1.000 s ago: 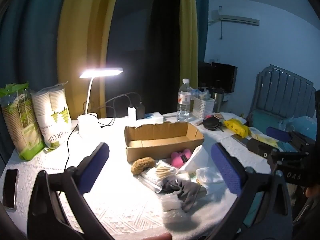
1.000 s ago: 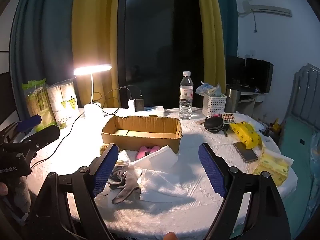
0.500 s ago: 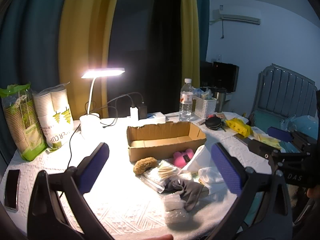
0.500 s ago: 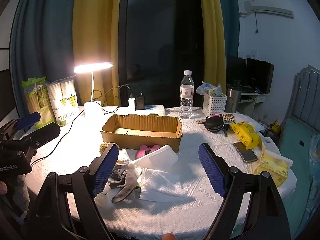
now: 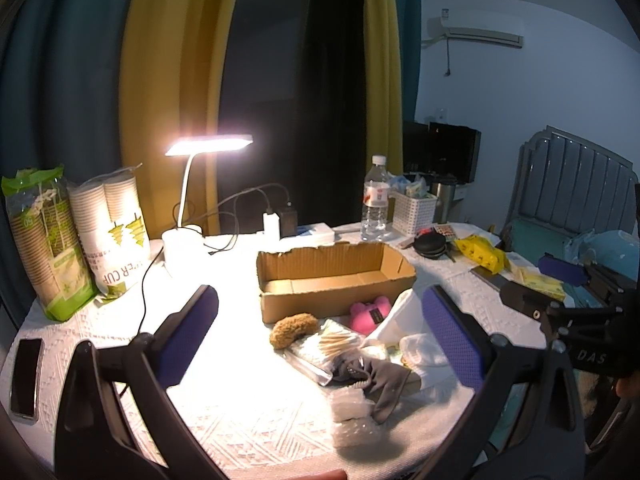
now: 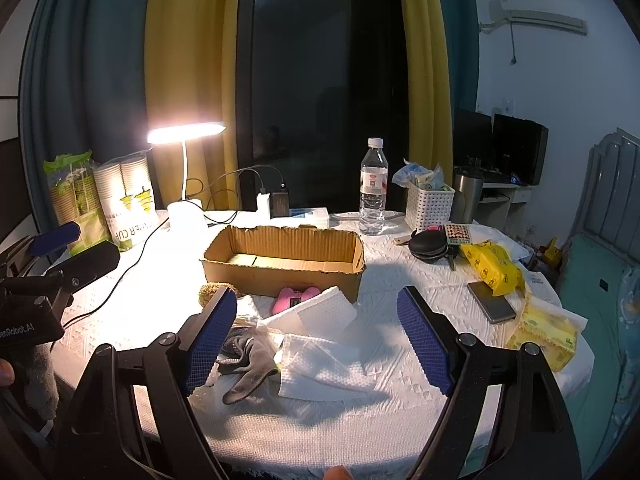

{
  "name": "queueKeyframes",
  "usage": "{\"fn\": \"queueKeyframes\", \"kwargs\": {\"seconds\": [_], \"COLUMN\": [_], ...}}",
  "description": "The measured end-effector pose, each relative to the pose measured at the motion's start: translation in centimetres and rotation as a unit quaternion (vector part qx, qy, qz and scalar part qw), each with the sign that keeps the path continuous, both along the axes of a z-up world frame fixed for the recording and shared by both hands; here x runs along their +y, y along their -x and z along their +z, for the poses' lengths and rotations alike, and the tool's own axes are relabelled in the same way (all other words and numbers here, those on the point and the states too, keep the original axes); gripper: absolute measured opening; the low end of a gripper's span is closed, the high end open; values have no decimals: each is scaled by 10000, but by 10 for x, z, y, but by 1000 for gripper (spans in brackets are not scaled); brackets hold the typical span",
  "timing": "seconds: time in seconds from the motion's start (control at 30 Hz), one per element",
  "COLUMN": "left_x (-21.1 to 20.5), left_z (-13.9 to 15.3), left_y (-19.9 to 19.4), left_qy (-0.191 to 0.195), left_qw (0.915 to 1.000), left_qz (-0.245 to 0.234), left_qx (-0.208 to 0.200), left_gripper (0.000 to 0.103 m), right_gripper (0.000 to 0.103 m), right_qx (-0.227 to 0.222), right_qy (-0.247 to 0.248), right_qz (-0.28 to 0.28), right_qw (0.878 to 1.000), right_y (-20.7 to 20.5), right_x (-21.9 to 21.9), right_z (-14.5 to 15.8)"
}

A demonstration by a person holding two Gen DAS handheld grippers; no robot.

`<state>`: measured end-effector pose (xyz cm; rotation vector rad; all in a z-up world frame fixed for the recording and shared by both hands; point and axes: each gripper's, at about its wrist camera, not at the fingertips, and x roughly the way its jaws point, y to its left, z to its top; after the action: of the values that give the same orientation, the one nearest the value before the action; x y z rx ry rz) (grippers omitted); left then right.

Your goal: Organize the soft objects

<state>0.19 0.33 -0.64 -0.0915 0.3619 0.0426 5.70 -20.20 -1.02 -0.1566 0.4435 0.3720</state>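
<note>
Both hand-held grippers (image 5: 320, 336) (image 6: 316, 338) slightly higher, jaws wide, above table (image 6: 400, 264).

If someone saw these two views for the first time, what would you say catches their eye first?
The glowing desk lamp at the back left of the table dominates, washing out the cloth beneath it. Next comes the open cardboard box at the centre, with a heap of soft things in front of it: a pink plush toy, a grey glove and white towels. Both the left gripper and right gripper are open and hold nothing.
</note>
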Motion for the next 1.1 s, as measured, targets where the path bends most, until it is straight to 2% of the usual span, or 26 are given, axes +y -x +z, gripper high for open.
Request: {"fn": "queueKeyframes", "kwargs": {"seconds": [1.1], "left_x": [-1], "left_z": [-3], "left_y": [5], "left_qy": [-24], "left_qw": [10000], "left_qz": [-12], "left_qx": [10], "left_gripper": [102], "right_gripper": [85], "right_qx": [39], "right_qy": [-16], "right_qz": [7], "right_qw": [10000], "right_y": [1], "right_x": [-5], "right_z": [-4]}}
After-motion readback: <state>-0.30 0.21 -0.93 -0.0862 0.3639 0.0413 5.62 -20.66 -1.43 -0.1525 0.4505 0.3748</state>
